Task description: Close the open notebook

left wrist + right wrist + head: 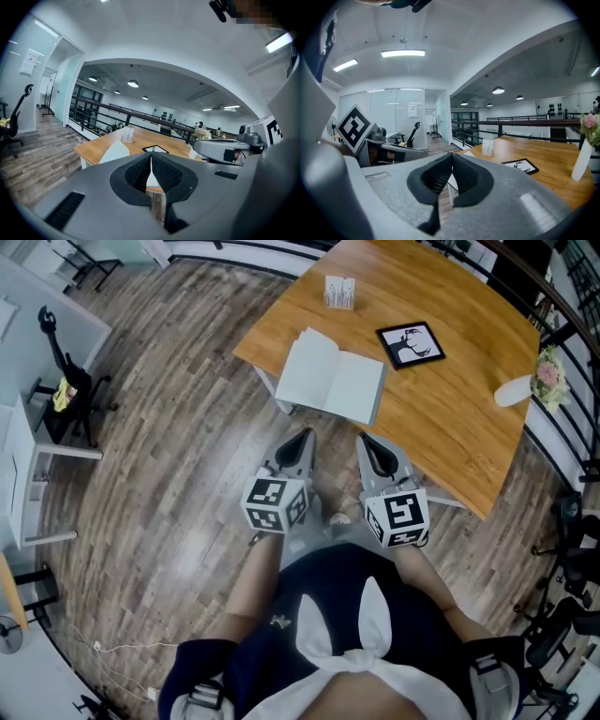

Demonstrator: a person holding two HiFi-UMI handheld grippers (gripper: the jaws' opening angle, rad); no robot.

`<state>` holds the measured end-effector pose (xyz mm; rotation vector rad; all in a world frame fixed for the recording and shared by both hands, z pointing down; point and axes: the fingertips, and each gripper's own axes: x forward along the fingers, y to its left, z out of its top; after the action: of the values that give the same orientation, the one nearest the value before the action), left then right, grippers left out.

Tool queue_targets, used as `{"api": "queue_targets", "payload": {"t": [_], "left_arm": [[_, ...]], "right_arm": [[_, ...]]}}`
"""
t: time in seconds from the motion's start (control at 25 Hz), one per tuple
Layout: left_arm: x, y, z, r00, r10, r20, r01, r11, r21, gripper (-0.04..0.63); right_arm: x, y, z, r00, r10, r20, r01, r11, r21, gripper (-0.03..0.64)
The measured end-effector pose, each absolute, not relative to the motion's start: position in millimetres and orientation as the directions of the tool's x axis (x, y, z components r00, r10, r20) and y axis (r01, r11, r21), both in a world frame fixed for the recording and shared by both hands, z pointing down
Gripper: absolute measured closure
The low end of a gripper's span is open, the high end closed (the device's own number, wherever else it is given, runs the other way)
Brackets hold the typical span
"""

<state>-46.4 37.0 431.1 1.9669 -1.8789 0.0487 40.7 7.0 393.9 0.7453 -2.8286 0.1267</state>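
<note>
Right, the open white paper notebook lies flat, pages up, at the near edge of the light-brown wooden table. The L gripper and R gripper hang side by side over the grey-brown plank floor, just short of that edge, noses aimed at the book. L jaws: pressed together, nothing btwn them. R jaws: same, pads closed tight, empty. Neither touches the notebook. Beyond it on the table are a black-framed picture, a small white card stand and, far right, a white vase w/ pink flowers.
</note>
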Motion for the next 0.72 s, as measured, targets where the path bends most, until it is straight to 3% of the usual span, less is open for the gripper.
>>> {"api": "queue_targets", "payload": {"t": [0.64, 0.72], "left_arm": [[-131.3, -27.4, 443.4, 0.108, -0.939, 0.327, -0.944, 0.007, 0.331, 0.568], [-134.9, -32.1, 444.0, 0.134, -0.938, 0.32, -0.938, -0.016, 0.345, 0.515]], "right_arm": [[-26.0, -47.3, 406.9, -0.818, -0.502, 0.28, -0.53, 0.848, -0.028, 0.618], [-32.1, -51.1, 409.8, -0.816, -0.501, 0.287, -0.531, 0.847, -0.032, 0.618]]}}
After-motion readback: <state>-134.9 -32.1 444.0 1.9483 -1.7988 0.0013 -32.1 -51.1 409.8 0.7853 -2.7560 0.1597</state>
